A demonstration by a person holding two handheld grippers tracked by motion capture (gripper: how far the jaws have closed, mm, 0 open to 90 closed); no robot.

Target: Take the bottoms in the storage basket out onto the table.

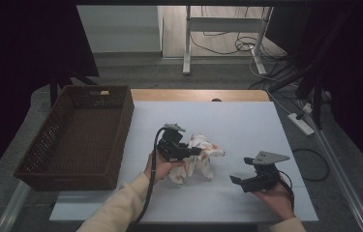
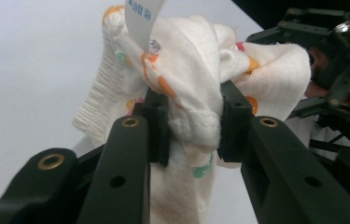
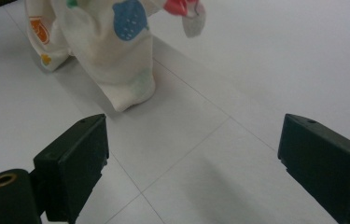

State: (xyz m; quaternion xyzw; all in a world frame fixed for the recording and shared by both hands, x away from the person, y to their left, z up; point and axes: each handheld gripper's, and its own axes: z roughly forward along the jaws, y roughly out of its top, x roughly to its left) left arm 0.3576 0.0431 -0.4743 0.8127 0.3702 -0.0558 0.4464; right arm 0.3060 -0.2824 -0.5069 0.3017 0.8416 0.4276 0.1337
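Right now my left gripper (image 1: 194, 151) has its jaws closed most of the way onto a bunched fold of the small printed garment (image 1: 203, 153); in the left gripper view the two black pads (image 2: 157, 126) pinch the white cloth (image 2: 196, 84) from both sides, and a white care label (image 2: 142, 18) sticks up above the grip. The garment is cream-white with orange, blue and green prints and a ribbed cuff, and it sits near the middle of the white tabletop (image 1: 247, 121), a little toward my edge of it. Part of it hangs from the grip, and in the right gripper view its lower folds (image 3: 116, 60) touch the surface.

My right gripper (image 1: 243, 182) is near the front right corner of the tabletop, well apart from the cloth, with its jaws pointing toward it. Its jaws stand wide open with nothing between them; I see bare tabletop (image 3: 266, 70) through the gap.

Along the left edge of the tabletop sits a dark woven basket (image 1: 38, 150), apart from the garment and both grippers.
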